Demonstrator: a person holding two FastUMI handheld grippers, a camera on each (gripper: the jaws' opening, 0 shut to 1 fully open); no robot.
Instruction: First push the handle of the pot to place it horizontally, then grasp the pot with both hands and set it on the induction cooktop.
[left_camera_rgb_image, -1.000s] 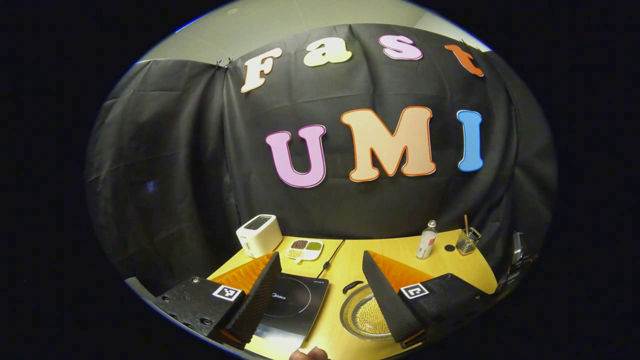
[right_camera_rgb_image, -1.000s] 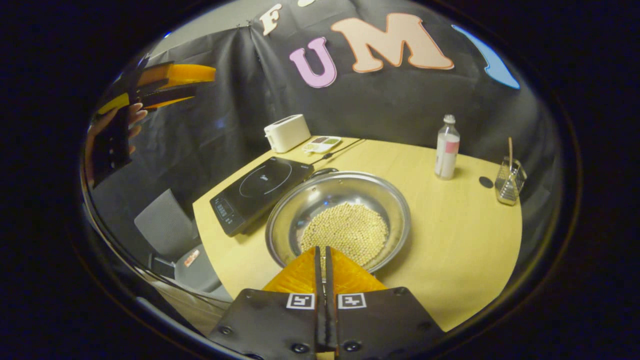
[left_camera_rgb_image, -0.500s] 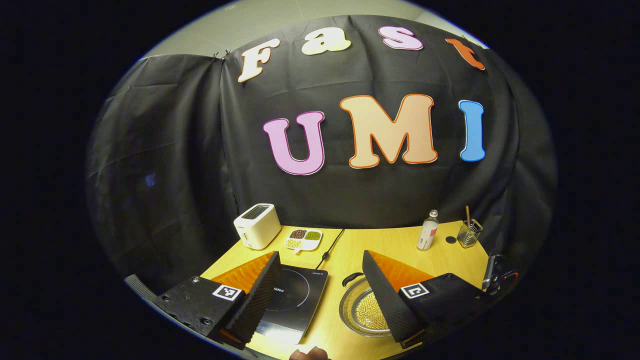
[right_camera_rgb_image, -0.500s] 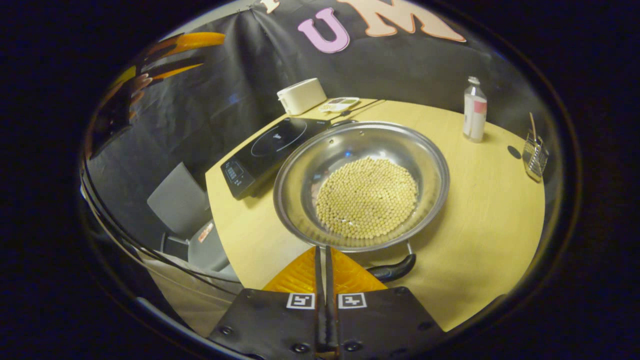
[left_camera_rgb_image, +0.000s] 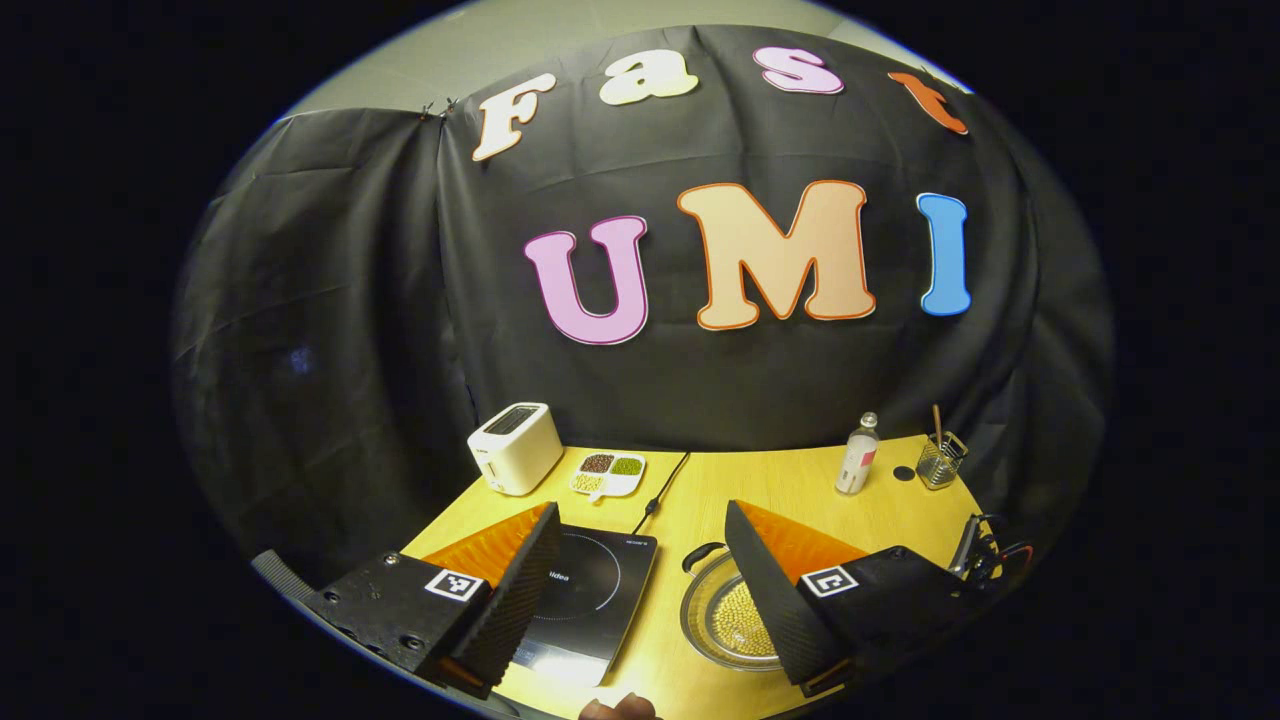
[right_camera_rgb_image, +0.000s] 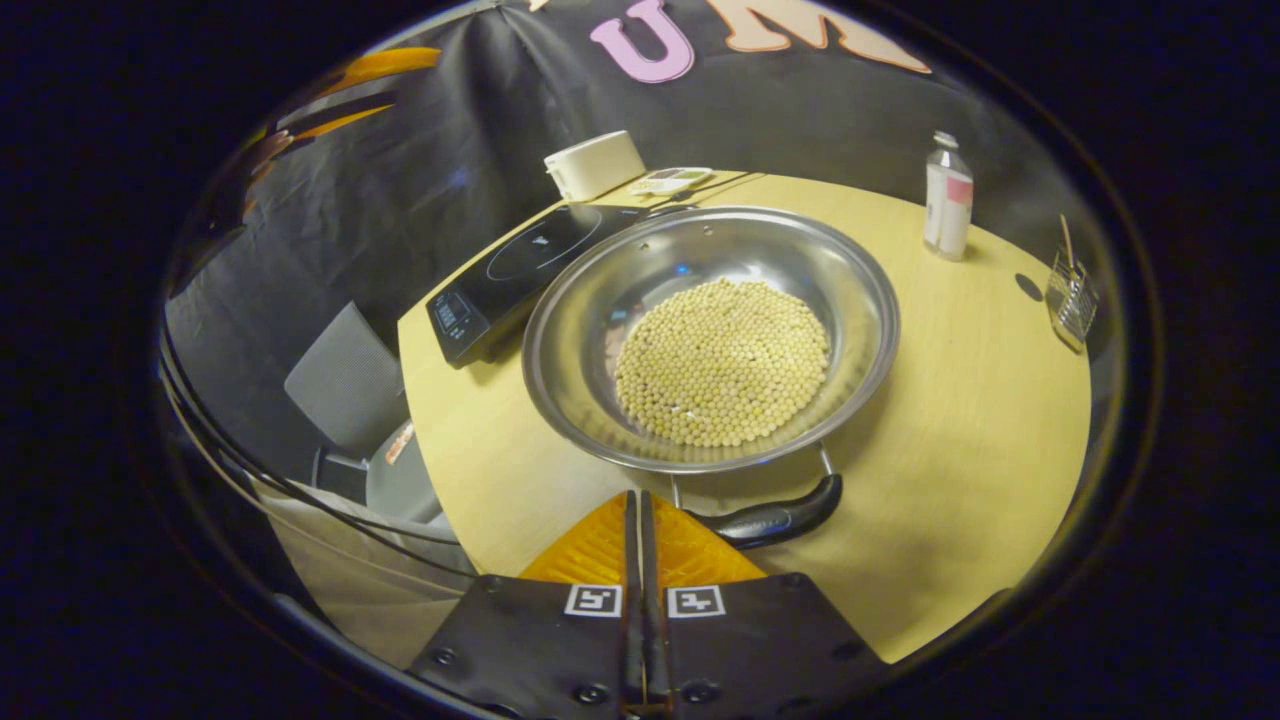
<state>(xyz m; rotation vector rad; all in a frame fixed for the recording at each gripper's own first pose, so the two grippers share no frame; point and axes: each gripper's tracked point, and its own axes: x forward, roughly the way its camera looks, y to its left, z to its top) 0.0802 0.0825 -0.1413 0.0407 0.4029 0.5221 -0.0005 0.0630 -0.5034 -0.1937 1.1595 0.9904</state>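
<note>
We can make out no word or number for certain. The induction cooktop carries white brand lettering, partly hidden behind a finger of the left gripper. The bottle wears a label too small to read. Black-and-white square code markers sit on the right gripper.

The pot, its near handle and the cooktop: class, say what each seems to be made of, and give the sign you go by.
Pot: polished metal, probably stainless steel; its wall mirrors light. Handle: a dark glossy grip, likely plastic, on thin metal wire. Cooktop: a smooth black top, likely glass, with a printed ring; casing material unclear.
</note>
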